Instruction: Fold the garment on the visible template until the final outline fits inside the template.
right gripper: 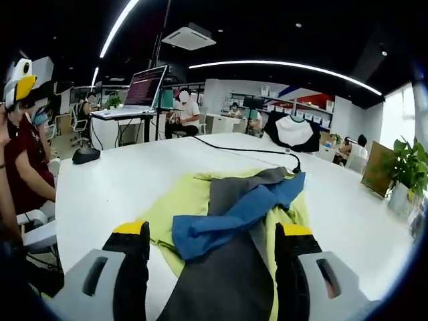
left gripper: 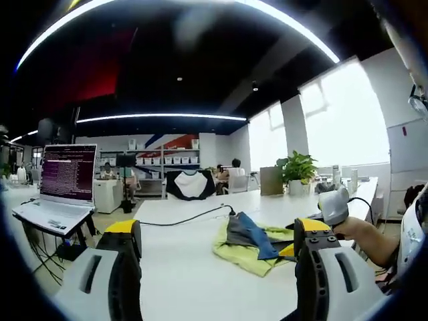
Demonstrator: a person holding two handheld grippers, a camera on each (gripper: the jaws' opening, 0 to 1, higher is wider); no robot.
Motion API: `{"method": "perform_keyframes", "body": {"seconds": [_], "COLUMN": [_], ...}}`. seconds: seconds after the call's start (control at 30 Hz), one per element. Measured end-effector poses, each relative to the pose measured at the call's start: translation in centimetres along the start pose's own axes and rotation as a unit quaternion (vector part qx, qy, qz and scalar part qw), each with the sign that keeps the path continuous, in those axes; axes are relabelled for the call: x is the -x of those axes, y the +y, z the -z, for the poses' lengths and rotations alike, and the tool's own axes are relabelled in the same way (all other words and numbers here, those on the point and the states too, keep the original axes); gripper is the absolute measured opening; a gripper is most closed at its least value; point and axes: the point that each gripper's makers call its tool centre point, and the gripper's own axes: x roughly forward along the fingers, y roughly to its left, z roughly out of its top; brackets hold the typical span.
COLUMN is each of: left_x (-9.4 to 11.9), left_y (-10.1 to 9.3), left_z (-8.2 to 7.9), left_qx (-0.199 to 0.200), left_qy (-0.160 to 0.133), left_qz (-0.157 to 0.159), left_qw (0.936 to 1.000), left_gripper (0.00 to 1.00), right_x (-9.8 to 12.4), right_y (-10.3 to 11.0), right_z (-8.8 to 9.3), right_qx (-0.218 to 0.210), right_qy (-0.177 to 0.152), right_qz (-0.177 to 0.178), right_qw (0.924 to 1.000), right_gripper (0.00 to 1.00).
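A grey garment with a blue sleeve [right gripper: 234, 221] lies crumpled on a yellow-green cloth [right gripper: 177, 200] on the white table [right gripper: 120, 180]. In the right gripper view my right gripper [right gripper: 212, 267] stands open, its jaws wide on either side of the grey cloth, which runs down between them. In the left gripper view the same pile, the garment [left gripper: 249, 234], lies ahead and to the right on the table [left gripper: 180, 267]. My left gripper [left gripper: 217, 267] is open over bare table, short of the pile. The right gripper [left gripper: 332, 204] shows beyond the pile, held by a hand.
A black cable [left gripper: 190, 216] runs across the table behind the pile, cable [right gripper: 247, 150]. A laptop [left gripper: 67, 175] stands on a side stand at left. A potted plant [left gripper: 297, 170] sits at the table's far end. A person [right gripper: 27, 167] is close on the left.
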Motion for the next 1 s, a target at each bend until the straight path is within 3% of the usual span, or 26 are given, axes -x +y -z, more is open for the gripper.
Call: {"method": "perform_keyframes", "body": {"seconds": [0.07,0.4,0.53,0.83,1.0], "left_x": [0.0,-0.1,-0.1,-0.2,-0.2], "left_y": [0.0,0.7,0.6,0.2,0.2], "left_z": [-0.1,0.1,0.0,0.0,0.1], "left_qx": [-0.002,0.002,0.007,0.007,0.007], "left_qy": [0.000,0.001,-0.002,-0.001,0.001], "left_qz": [0.002,-0.004,-0.001,0.008,0.008], "left_qw": [1.0000,1.0000,1.0000,0.9999,0.9999], "left_gripper": [1.00,1.00,0.99,0.99,0.99], "right_x": [-0.3,-2.1,-2.4,-3.4,-3.6], "right_y": [-0.1,0.2,1.3,1.8,1.9], "right_z": [0.0,1.6,1.5,2.4,2.7], "right_qx": [-0.028,-0.028,-0.024,-0.016,-0.024], "right_qy": [-0.006,0.024,0.021,0.046,0.050], "right_qz": [-0.002,-0.004,-0.036,-0.043,-0.050], "right_qw": [0.9996,0.9993,0.9988,0.9979,0.9972], "right_gripper": [0.68,0.66,0.45,0.39,0.22]}}
